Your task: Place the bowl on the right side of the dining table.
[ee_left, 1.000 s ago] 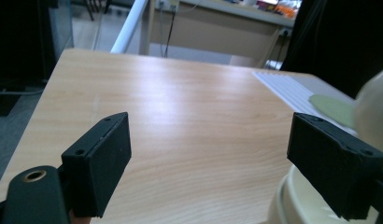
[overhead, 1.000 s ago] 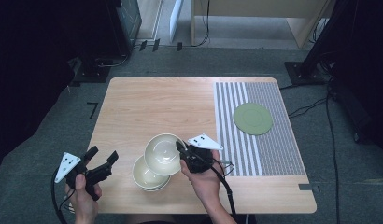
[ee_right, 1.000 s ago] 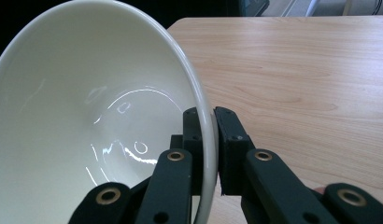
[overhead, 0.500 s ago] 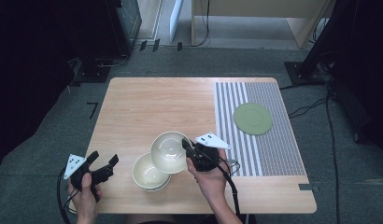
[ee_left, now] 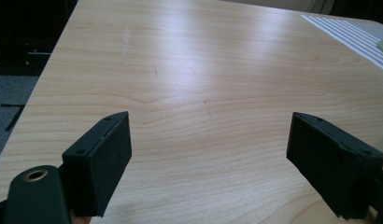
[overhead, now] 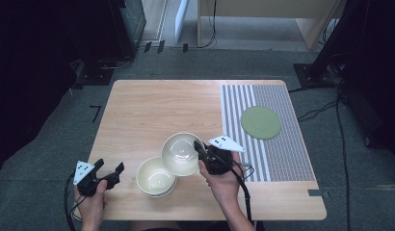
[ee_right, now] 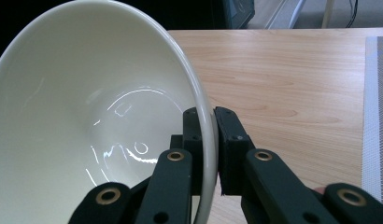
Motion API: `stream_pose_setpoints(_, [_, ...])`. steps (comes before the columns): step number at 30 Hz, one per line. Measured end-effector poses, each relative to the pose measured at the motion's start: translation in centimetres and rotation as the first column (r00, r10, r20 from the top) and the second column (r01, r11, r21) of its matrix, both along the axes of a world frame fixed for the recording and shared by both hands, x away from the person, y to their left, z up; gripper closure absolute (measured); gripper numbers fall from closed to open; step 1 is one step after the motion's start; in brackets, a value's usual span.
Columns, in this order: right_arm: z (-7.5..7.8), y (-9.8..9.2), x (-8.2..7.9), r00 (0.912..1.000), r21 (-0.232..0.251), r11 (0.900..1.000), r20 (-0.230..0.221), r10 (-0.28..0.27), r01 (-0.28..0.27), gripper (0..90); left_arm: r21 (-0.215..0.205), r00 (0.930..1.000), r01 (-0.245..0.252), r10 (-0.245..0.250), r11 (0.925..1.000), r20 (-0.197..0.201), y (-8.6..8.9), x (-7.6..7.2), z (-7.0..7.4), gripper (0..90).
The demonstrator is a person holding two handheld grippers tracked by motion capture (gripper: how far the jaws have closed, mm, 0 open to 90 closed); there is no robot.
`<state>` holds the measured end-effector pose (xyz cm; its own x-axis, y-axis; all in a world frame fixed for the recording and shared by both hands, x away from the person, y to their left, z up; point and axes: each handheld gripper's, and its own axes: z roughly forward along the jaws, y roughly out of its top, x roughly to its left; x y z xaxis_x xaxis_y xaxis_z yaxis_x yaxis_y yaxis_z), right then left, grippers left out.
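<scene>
No readable text, labels, brands, numbers or signs anywhere.

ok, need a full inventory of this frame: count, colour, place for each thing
held bowl: 1, cream, lifted and tilted above the table's near middle, rim pinched in the right claw
stacked bowls: a stack, count unclear, cream, on the table near its front edge, just left of the held bowl
plate: 1, pale green, flat on the striped mat
striped mat: 1, grey and white, covering the table's right part
table: 1, light wood, on a grey floor
cables: several, black, on the floor right of the table
left claw: 1, black, jaws wide open, holding nothing, over the front left corner
right claw: 1, black, shut on the held bowl's rim
hands: 2, one on each claw
</scene>
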<state>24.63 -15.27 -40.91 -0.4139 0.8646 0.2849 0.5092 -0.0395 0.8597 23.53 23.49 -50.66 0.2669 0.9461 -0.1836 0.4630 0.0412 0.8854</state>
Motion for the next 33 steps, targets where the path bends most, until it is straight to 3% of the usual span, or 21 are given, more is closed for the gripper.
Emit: stream_pose_setpoints(33, [0.5, -4.0, 0.5, 0.9970, -0.020, 0.997, 0.011, -0.076, 0.077, 84.5, -0.004, 1.0000, -0.007, 0.007, 1.0000, -0.003, 0.0, 0.1, -0.6, 14.1])
